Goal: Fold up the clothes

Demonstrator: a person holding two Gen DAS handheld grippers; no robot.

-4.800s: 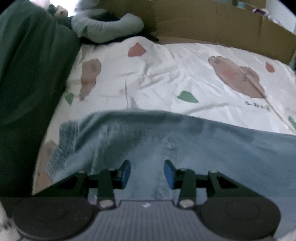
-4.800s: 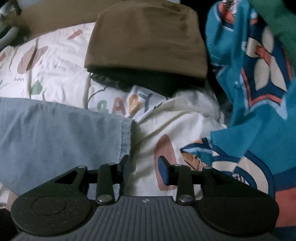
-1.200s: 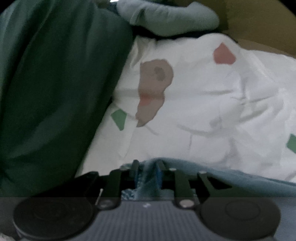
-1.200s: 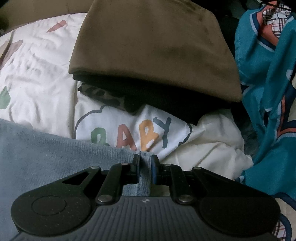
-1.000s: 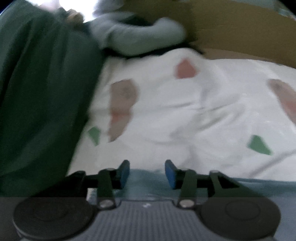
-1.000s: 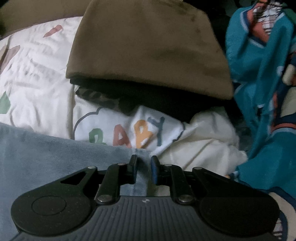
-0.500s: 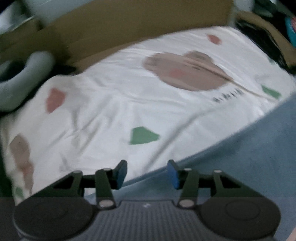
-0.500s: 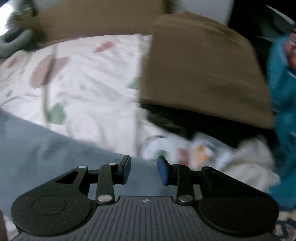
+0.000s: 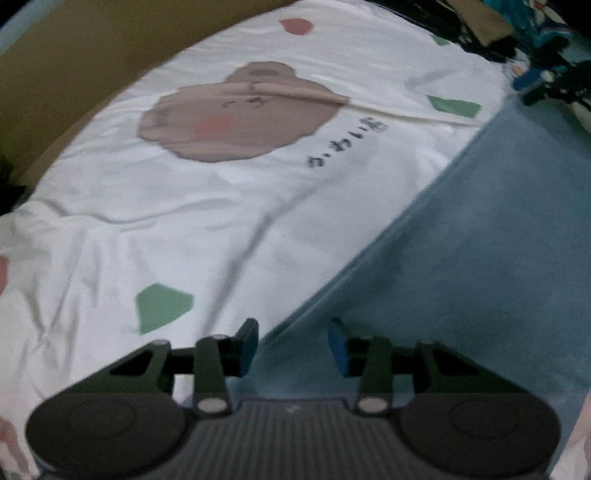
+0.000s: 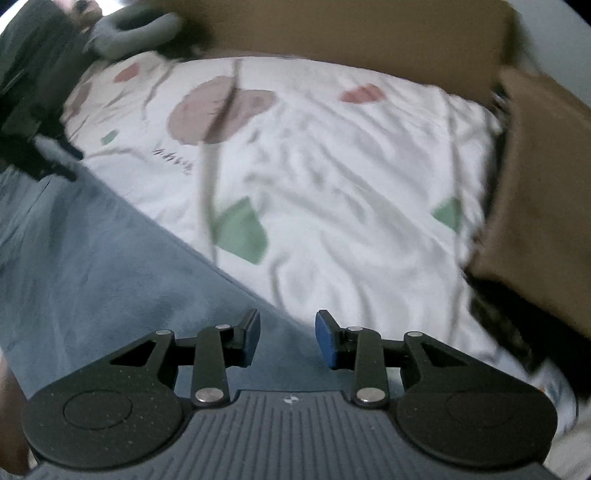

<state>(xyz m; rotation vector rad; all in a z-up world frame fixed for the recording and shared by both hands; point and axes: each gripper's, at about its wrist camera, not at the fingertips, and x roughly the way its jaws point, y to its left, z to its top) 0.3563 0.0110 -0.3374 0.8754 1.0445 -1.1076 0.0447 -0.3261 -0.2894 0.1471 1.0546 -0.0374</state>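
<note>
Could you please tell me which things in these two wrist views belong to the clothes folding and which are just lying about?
Part of the job:
- blue garment, lying flat on the bed
- left gripper, jaws closing, nothing pinched
- right gripper, jaws apart, nothing pinched

Just lying about:
- white printed bedsheet
- brown folded garment
- cardboard
- grey cloth

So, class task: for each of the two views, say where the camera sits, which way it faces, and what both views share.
Left wrist: on the left gripper, facing down at the blue garment and the sheet; its jaws are closing, empty.
Right wrist: on the right gripper, facing down over the garment's edge; jaws apart, empty, folded brown cloth at right.
Shared: garment, sheet, bear print, cardboard.
</note>
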